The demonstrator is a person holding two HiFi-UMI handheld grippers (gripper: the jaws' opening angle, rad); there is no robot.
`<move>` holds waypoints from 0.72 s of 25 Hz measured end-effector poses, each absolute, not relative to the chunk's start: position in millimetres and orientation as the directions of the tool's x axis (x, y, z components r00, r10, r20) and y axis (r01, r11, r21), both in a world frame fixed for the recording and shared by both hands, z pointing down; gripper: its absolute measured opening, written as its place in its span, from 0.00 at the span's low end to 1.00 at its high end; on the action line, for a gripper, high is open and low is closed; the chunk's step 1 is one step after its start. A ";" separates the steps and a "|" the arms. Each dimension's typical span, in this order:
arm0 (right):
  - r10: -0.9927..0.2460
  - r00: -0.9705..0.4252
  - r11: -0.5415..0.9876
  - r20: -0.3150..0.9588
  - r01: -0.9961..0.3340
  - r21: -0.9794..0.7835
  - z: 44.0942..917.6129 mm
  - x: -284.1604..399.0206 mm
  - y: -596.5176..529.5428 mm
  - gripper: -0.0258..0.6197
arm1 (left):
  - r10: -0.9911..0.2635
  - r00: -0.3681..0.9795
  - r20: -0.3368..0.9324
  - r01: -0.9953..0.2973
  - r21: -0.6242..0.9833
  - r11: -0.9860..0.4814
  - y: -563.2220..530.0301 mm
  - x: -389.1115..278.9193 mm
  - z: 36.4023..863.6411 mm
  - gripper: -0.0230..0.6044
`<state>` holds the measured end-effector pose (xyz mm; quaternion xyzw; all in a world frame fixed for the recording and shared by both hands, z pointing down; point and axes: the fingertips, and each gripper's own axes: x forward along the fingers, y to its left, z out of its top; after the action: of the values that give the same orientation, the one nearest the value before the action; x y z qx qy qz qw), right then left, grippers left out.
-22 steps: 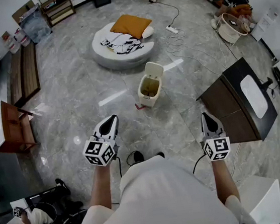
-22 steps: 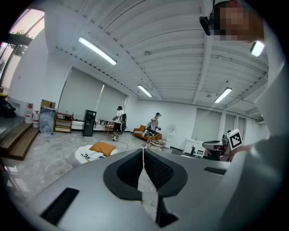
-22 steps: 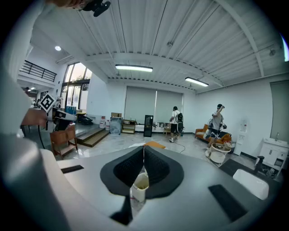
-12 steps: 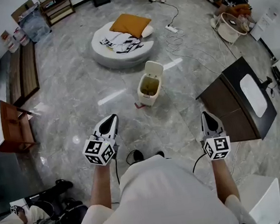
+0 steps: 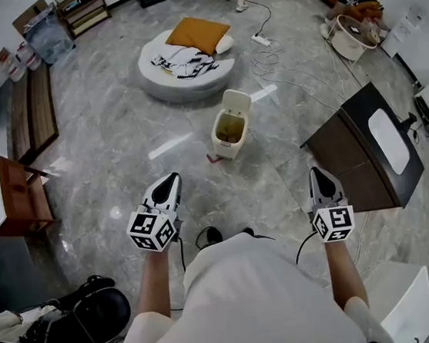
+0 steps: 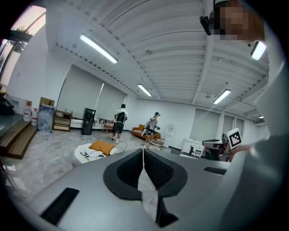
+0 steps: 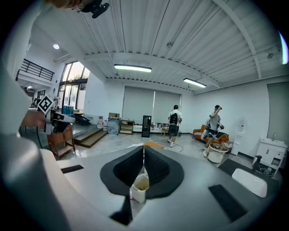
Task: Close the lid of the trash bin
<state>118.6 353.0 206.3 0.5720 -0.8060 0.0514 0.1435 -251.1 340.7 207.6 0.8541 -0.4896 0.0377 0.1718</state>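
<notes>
Left gripper (image 5: pixel 167 183) and right gripper (image 5: pixel 318 175), both closed on nothing, hang well apart from the cream plastic trash bin (image 5: pixel 225 147), its lid (image 5: pixel 237 103) raised.

No word, brand, number or sign can be read in any view. The only clear print is the black-and-white square code on the two cubes. The left marker cube (image 5: pixel 153 230) sits at 7 o'clock in the head view, on the left hand-held gripper (image 5: pixel 167 183). The right marker cube (image 5: pixel 332 223) sits at 5 o'clock, on the right hand-held gripper (image 5: pixel 317 172). Both codes are block patterns, not letters or digits. The white jugs (image 5: pixel 23 55) at 10 o'clock bear red marks too small to read
</notes>
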 end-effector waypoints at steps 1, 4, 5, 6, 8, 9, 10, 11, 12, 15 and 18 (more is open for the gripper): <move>-0.907 -0.303 0.339 0.291 -0.937 0.082 206.0 116.1 353.0 0.09 | -0.821 0.520 0.234 -0.848 0.257 -0.464 340.1 -253.0 208.1 0.07; -0.908 -0.297 0.334 0.296 -0.939 0.084 208.4 108.4 353.6 0.09 | -0.814 0.532 0.235 -0.841 0.259 -0.475 338.0 -258.5 210.9 0.07; -0.908 -0.294 0.332 0.297 -0.940 0.085 210.0 105.7 353.9 0.09 | -0.811 0.536 0.235 -0.839 0.259 -0.479 337.4 -260.8 212.4 0.07; -0.909 -0.291 0.329 0.299 -0.940 0.085 211.5 102.6 354.6 0.09 | -0.809 0.539 0.235 -0.837 0.259 -0.483 337.2 -263.5 213.7 0.07; -0.909 -0.287 0.325 0.301 -0.942 0.084 213.5 95.7 356.5 0.09 | -0.805 0.545 0.236 -0.834 0.257 -0.489 337.6 -270.1 215.7 0.07; -0.909 -0.286 0.324 0.302 -0.943 0.083 214.3 92.3 357.4 0.09 | -0.803 0.546 0.237 -0.833 0.256 -0.490 337.6 -273.7 216.3 0.07; -0.909 -0.284 0.322 0.304 -0.943 0.082 215.2 89.0 358.4 0.09 | -0.803 0.547 0.239 -0.833 0.256 -0.491 337.5 -277.3 216.9 0.07; -0.908 -0.284 0.322 0.307 -0.943 0.081 216.1 85.9 359.2 0.09 | -0.802 0.547 0.240 -0.832 0.256 -0.492 337.4 -280.4 217.5 0.07; -0.907 -0.283 0.322 0.311 -0.943 0.082 217.0 83.1 360.0 0.09 | -0.800 0.549 0.241 -0.831 0.257 -0.492 337.3 -282.9 218.2 0.07; -0.903 -0.284 0.327 0.322 -0.941 0.087 218.9 76.2 360.5 0.09 | -0.796 0.554 0.245 -0.828 0.261 -0.496 336.4 -287.9 220.4 0.07; -0.899 -0.286 0.330 0.332 -0.940 0.086 222.2 71.5 357.9 0.09 | -0.792 0.557 0.252 -0.826 0.265 -0.497 334.8 -290.6 224.5 0.07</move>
<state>71.5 357.9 222.2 0.5751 -0.7993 0.0630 0.1623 -290.6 334.8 224.5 0.8637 -0.4683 0.0482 0.1798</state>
